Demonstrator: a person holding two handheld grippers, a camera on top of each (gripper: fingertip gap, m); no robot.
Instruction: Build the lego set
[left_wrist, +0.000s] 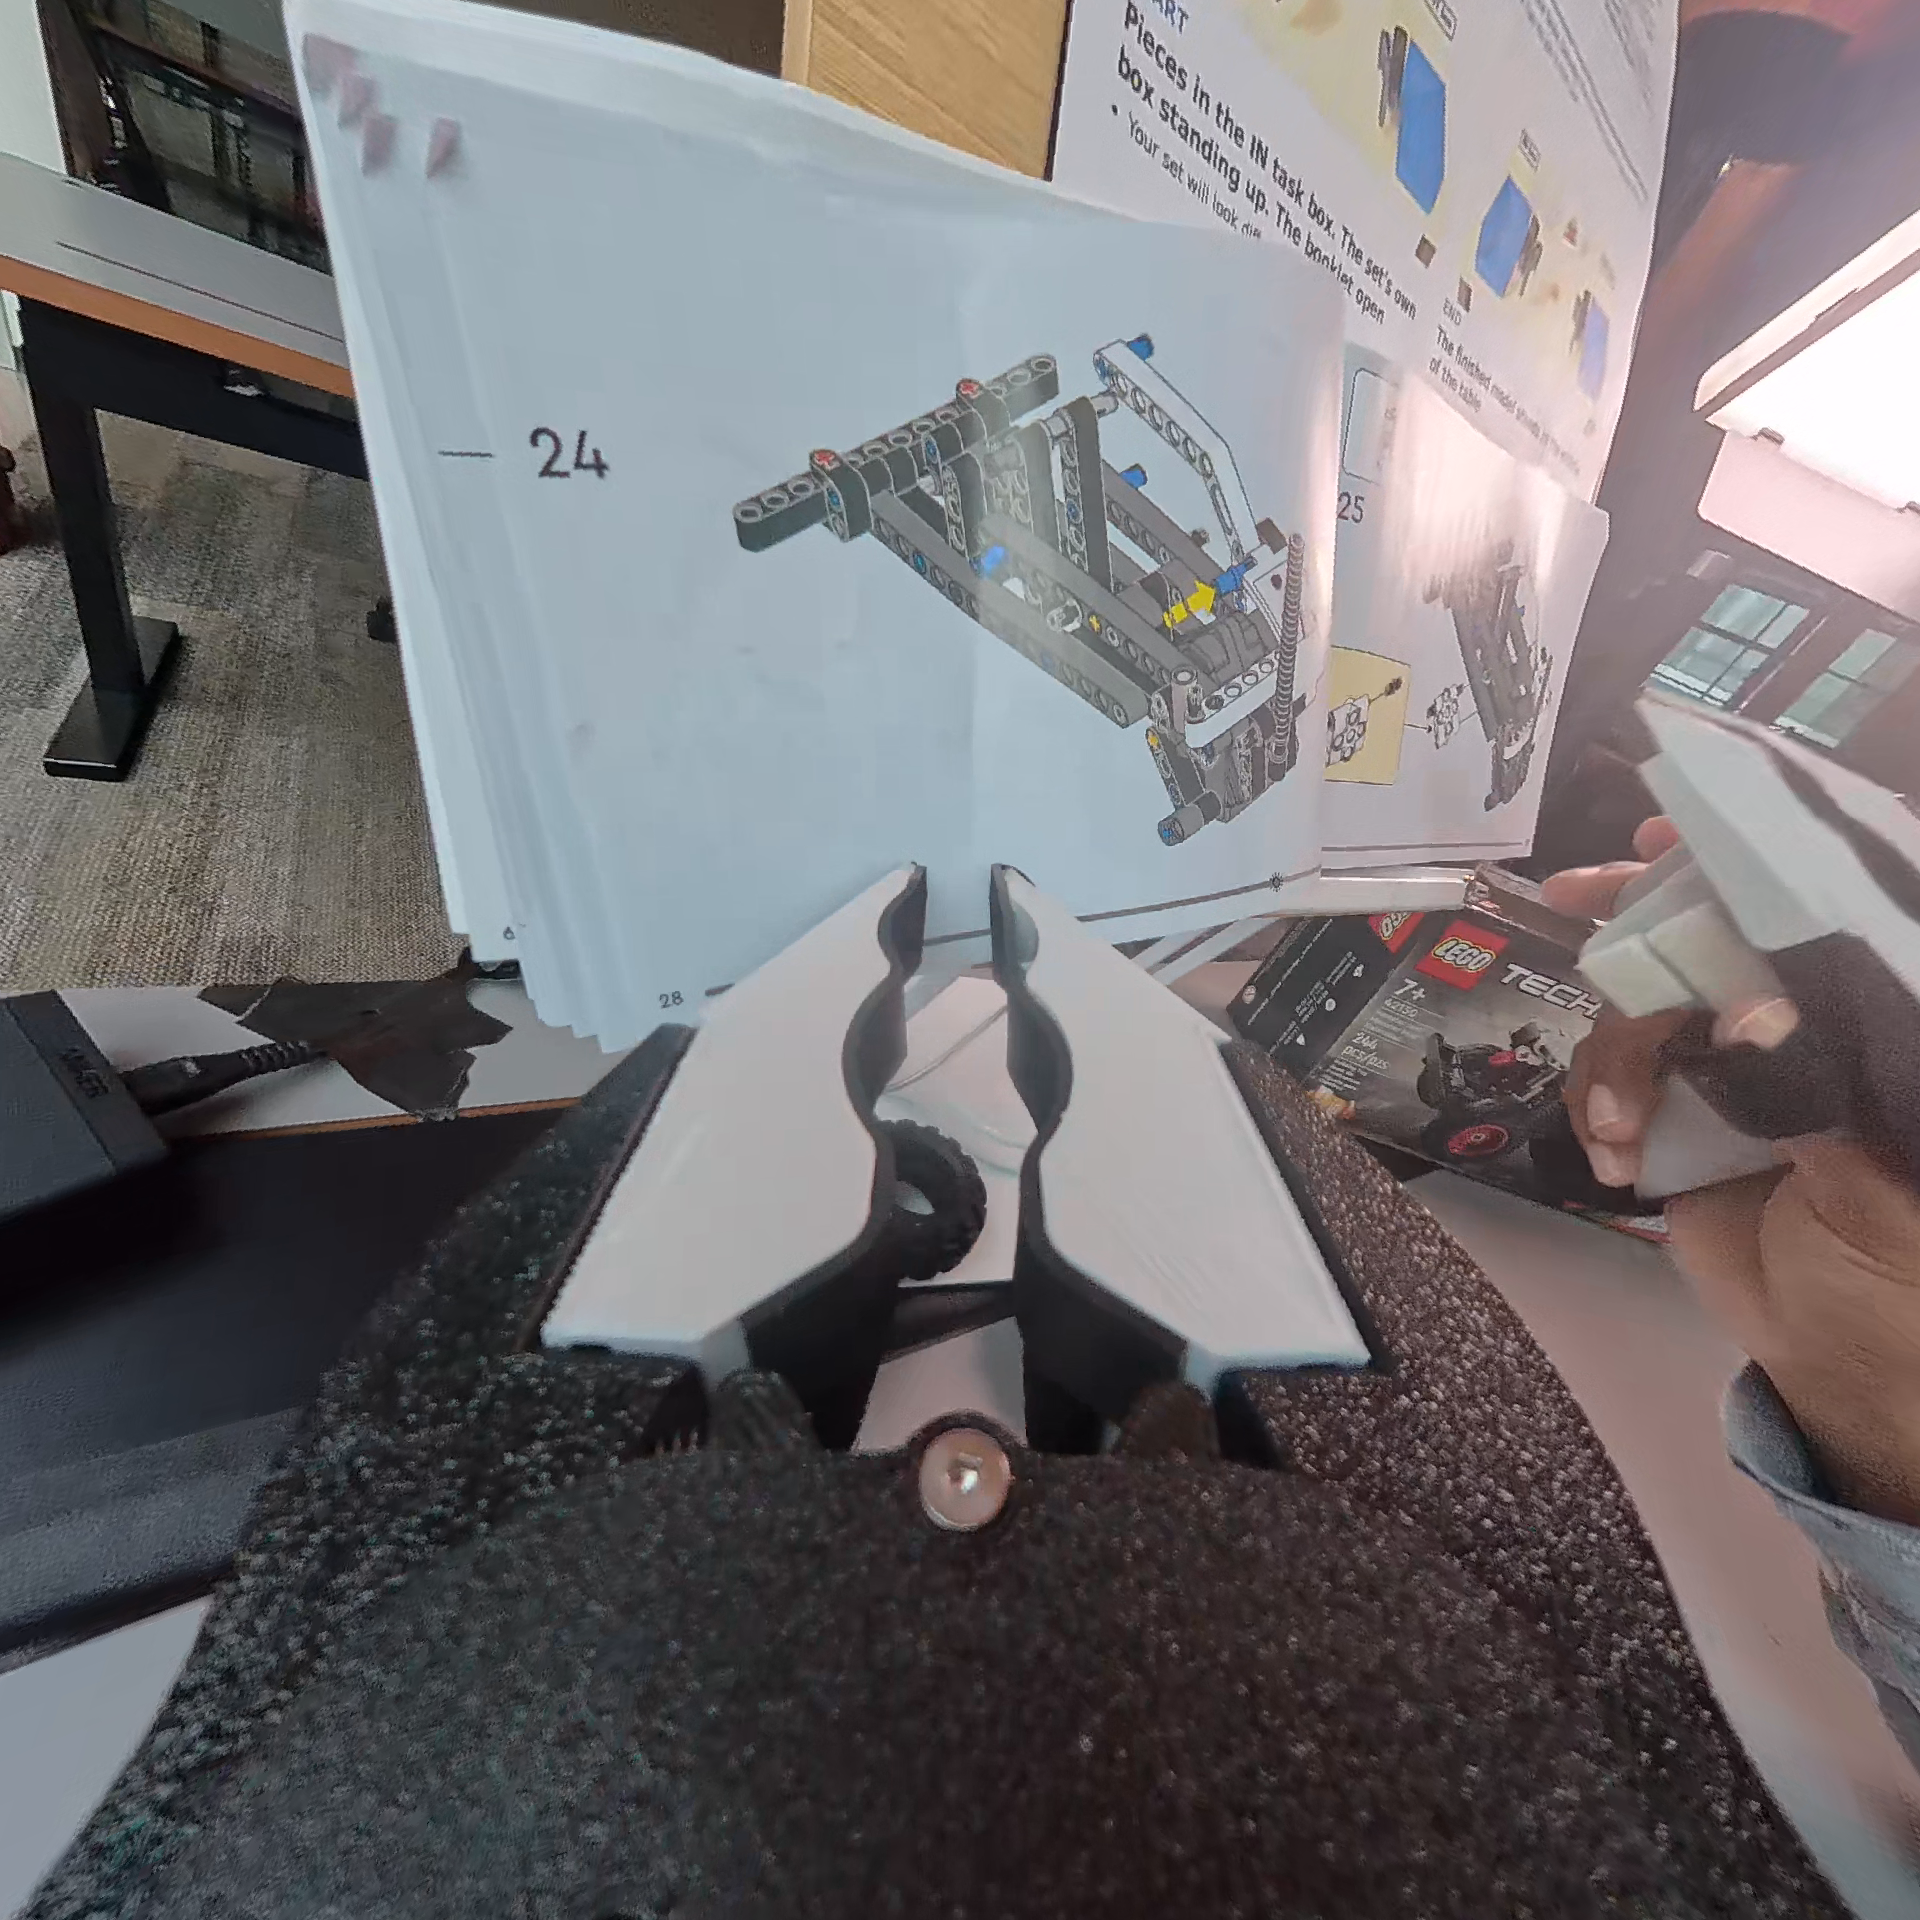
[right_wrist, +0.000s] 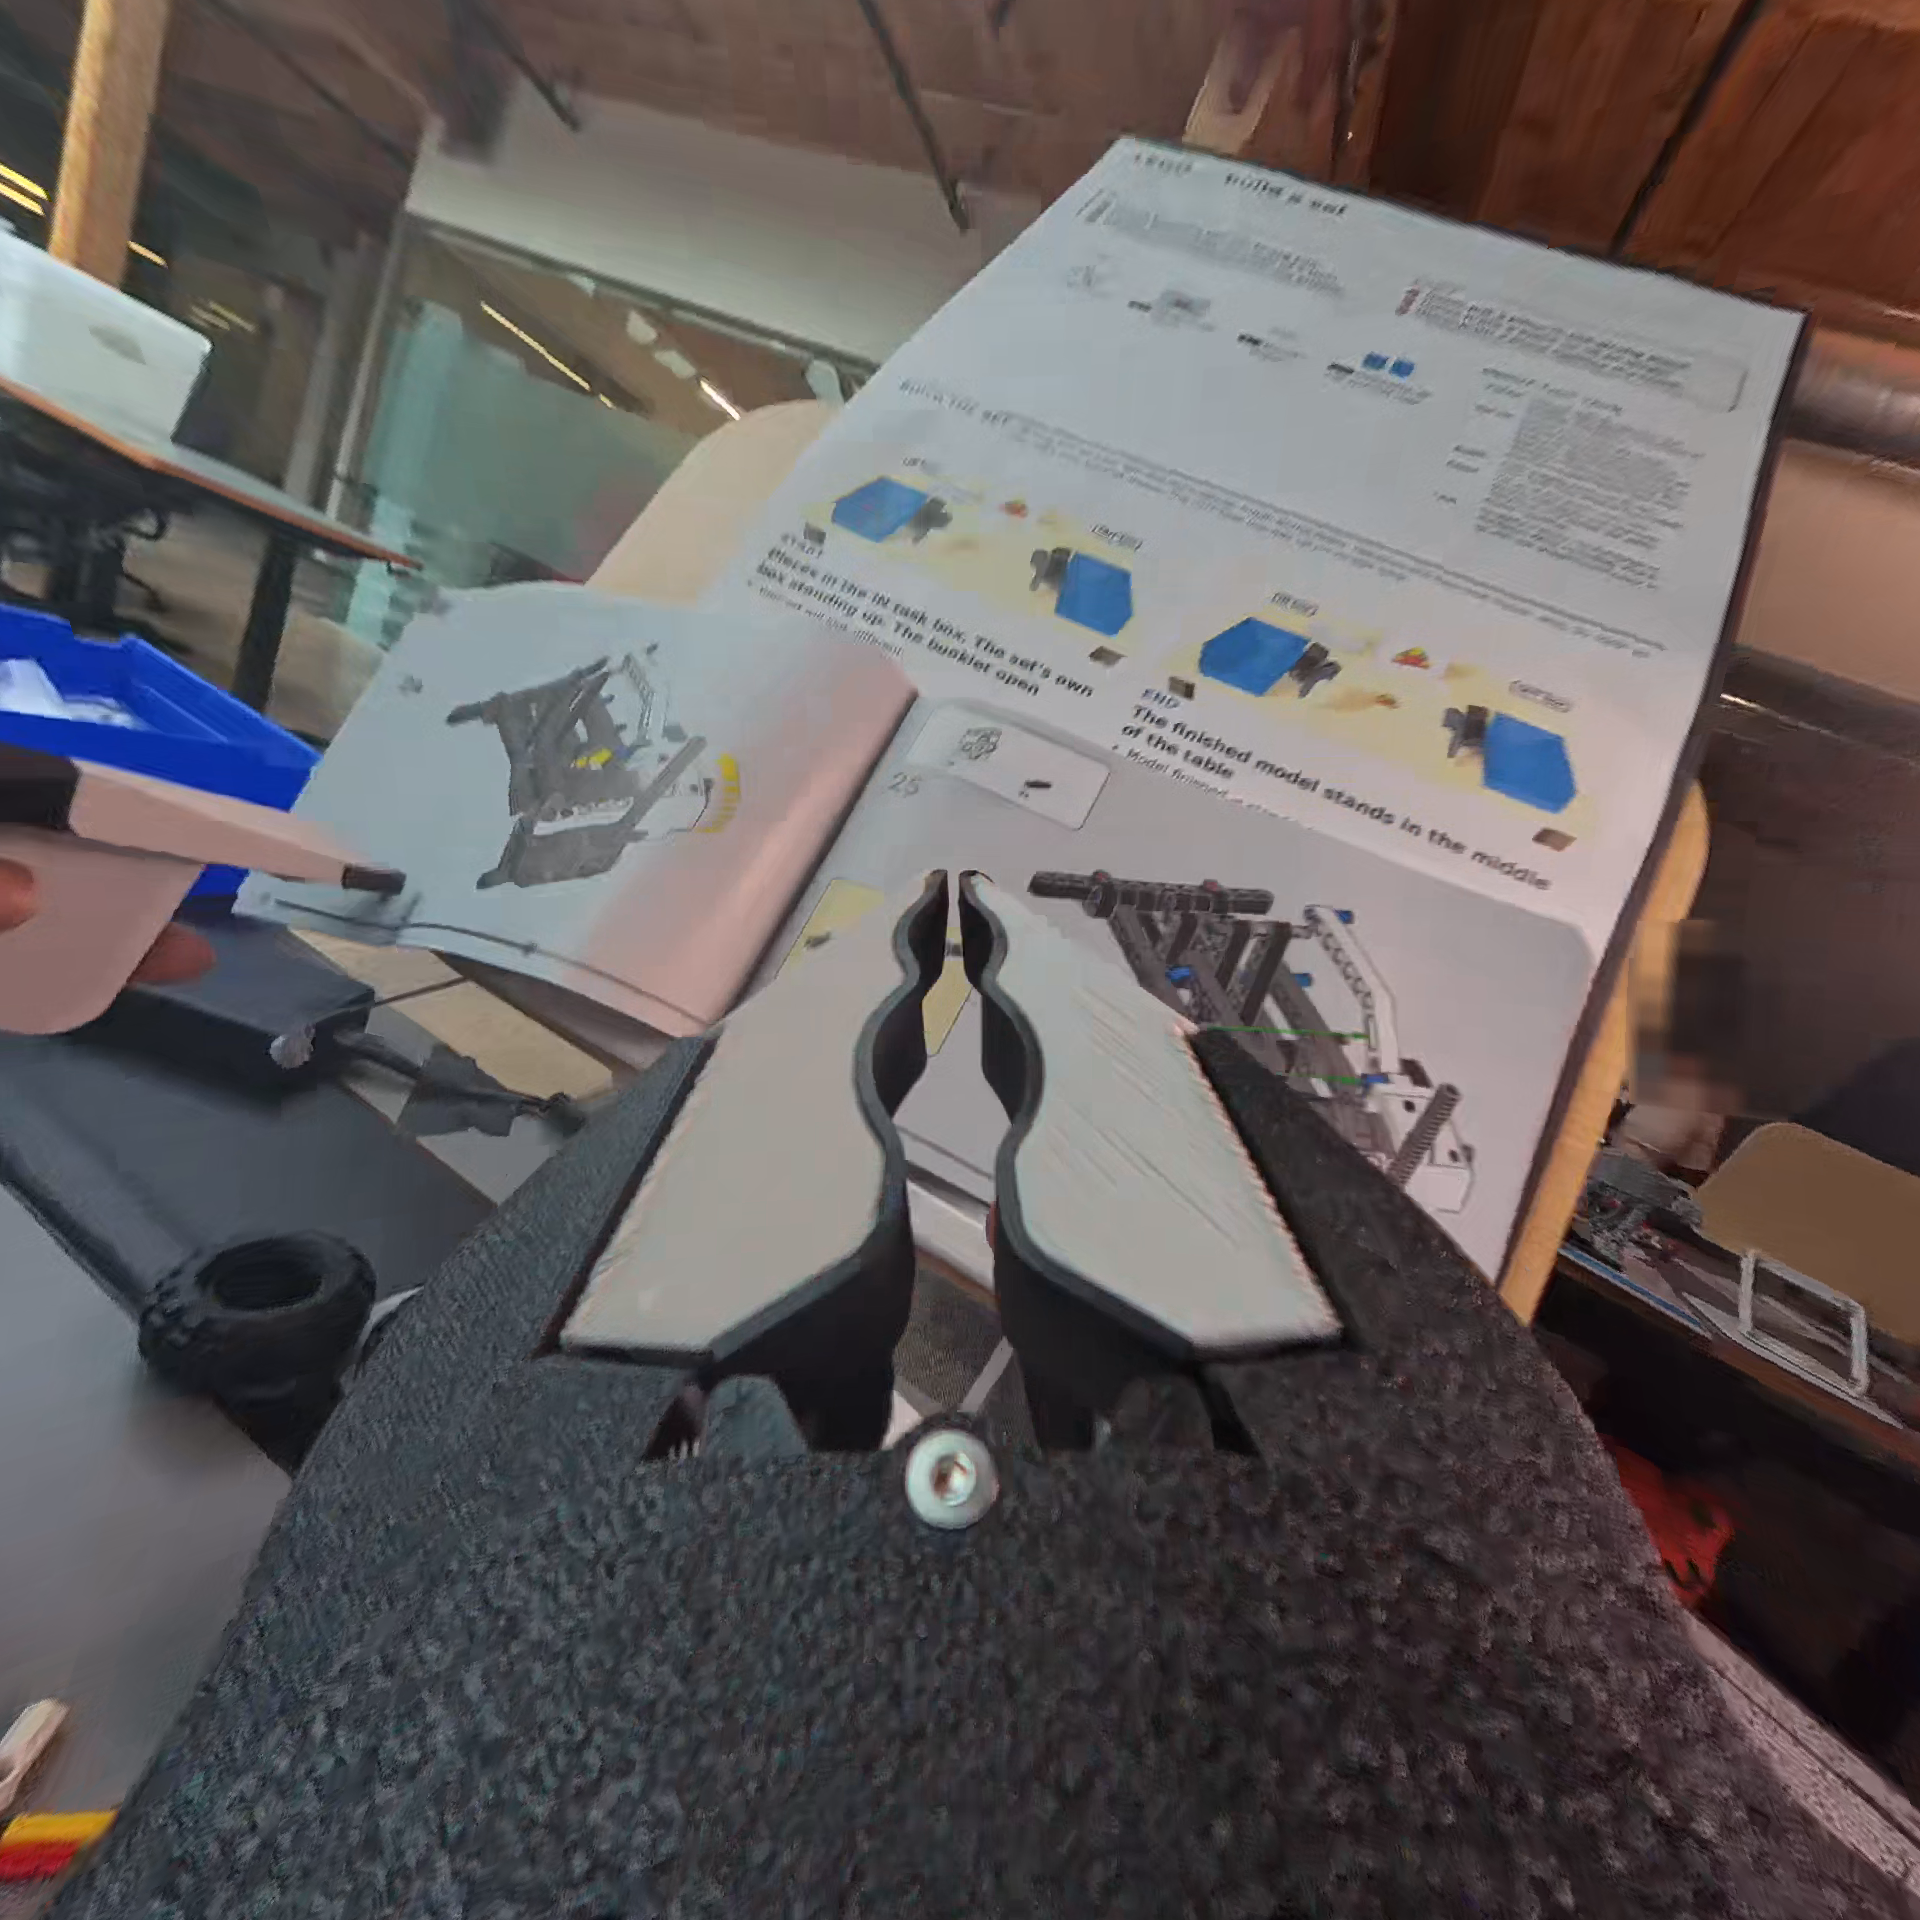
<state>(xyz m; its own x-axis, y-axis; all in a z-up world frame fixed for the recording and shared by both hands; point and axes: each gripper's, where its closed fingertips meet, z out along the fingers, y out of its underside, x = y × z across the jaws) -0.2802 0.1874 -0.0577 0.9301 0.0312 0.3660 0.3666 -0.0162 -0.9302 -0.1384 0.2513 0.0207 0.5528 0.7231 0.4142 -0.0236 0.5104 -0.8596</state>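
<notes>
The open instruction booklet (left_wrist: 831, 644) stands propped up in front of me, showing a grey and black frame model. My left gripper (left_wrist: 958, 883) is close in front of its left page, near the bottom edge. Its pads stand a little apart, with the page showing through the gap and nothing between them. In the right wrist view its fingertip (right_wrist: 369, 881) lies by the left page's lower corner. My right gripper (right_wrist: 953, 883) is shut in front of the booklet's right page (right_wrist: 1195, 862), and nothing shows between its pads. A black tyre (left_wrist: 940, 1195) lies on the table; it also shows in the right wrist view (right_wrist: 260, 1309).
A large printed instruction sheet (right_wrist: 1351, 468) leans behind the booklet. The set's box (left_wrist: 1455, 1039) lies flat at the right. A blue bin (right_wrist: 135, 707) stands at the far left. A black device with a cable (left_wrist: 52, 1101) sits at the left. A hand (left_wrist: 1766, 1247) holds the right gripper. One gripper's finger ends stand about 20 cm off the other's.
</notes>
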